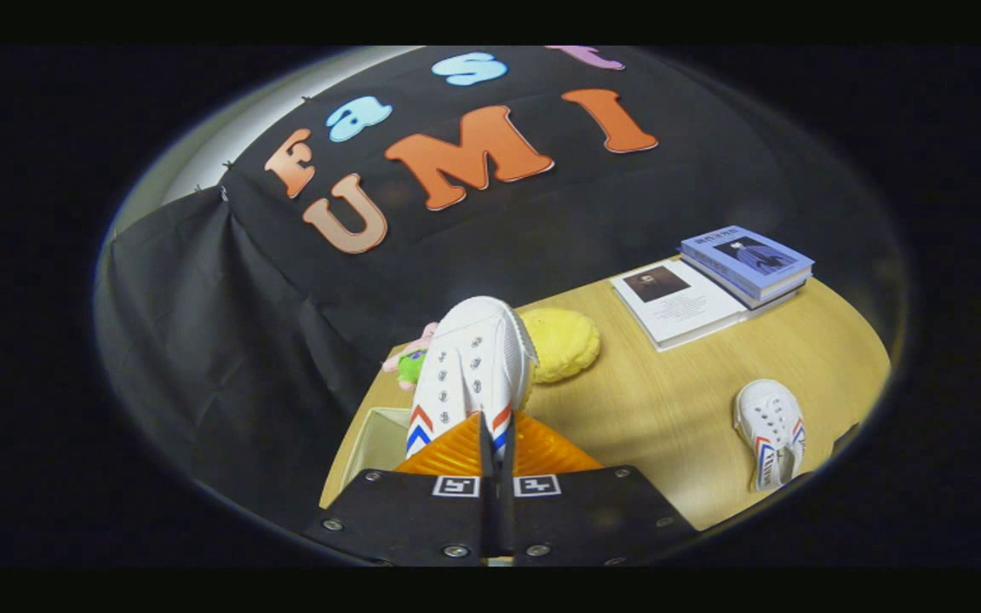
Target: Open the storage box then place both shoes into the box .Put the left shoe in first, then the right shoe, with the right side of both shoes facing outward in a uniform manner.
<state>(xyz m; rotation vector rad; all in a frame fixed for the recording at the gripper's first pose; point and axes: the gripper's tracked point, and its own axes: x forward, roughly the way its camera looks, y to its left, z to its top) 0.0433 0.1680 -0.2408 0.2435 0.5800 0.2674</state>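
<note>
Shoe [471, 366], white with red and blue chevrons, sits clamped at its heel end between the fingers of the gripper [490, 438], toe pointing ahead above the open storage box [375, 438] (pale inside); second shoe [770, 432] lies well apart on the table [661, 409]

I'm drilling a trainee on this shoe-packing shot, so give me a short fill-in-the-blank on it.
1. The gripper is shut on a ____, lifted above the box.
2. The other shoe lies on the ____.
3. Beyond the held shoe sits a ____ cushion.
4. Two ____ lie at the table's far end.

Missing: shoe; table; yellow; books
</note>
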